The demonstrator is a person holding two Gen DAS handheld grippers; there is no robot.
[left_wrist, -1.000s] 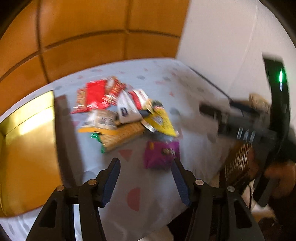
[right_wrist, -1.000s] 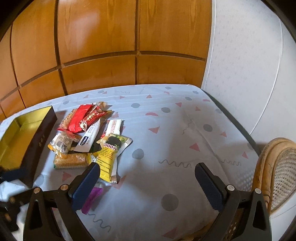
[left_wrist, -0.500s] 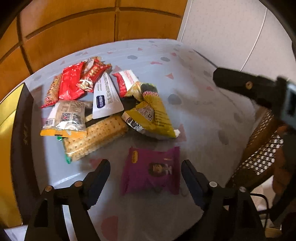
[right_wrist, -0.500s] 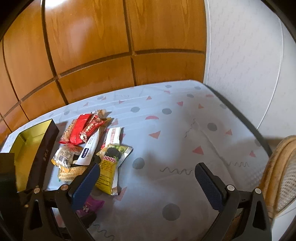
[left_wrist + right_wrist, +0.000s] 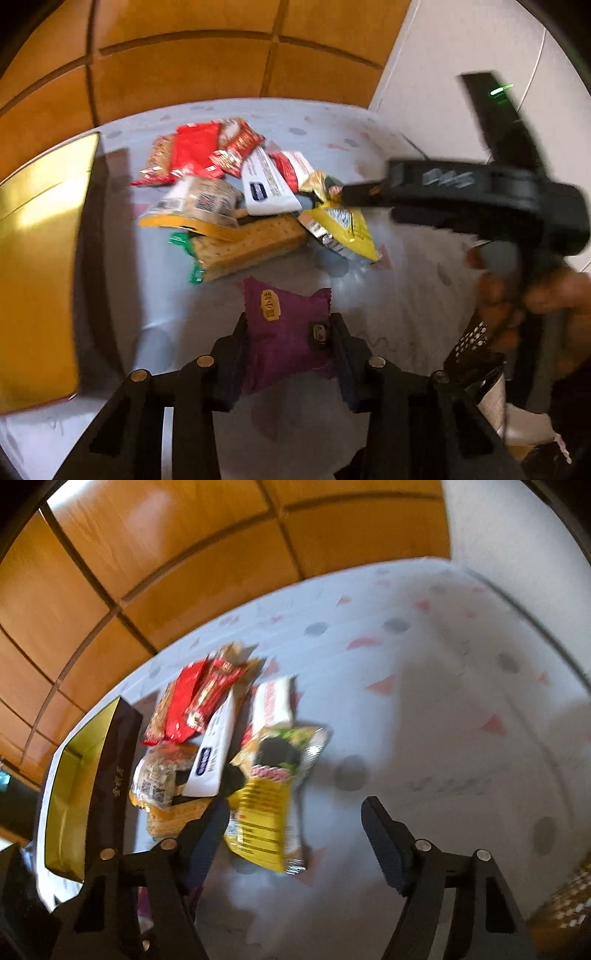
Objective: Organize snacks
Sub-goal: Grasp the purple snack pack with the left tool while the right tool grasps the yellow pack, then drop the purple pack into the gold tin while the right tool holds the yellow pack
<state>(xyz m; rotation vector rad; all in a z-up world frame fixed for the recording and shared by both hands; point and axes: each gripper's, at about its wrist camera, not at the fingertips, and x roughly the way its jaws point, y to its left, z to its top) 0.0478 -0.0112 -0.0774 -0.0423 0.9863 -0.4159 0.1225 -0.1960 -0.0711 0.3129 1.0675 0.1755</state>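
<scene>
My left gripper (image 5: 286, 349) is shut on a purple snack packet (image 5: 286, 328) and holds it just above the cloth. Beyond it lies a pile of snacks: a cracker pack (image 5: 245, 245), a yellow packet (image 5: 341, 229), a white packet (image 5: 267, 184) and red packets (image 5: 195, 151). My right gripper (image 5: 295, 825) is open and empty, low over the yellow packet (image 5: 266, 812), which sits between its fingers. It also shows at the right of the left wrist view (image 5: 461, 192). An open box with a gold inside (image 5: 33, 258) stands left of the pile.
The table has a pale cloth with dots and triangles (image 5: 424, 709). A wood-panelled wall (image 5: 184, 554) runs behind it and a white wall (image 5: 443, 55) to the right. A wicker chair (image 5: 565, 890) stands at the table's right edge.
My left gripper has closed on the purple packet and raised it. My right gripper has moved down and left toward the yellow packet.
</scene>
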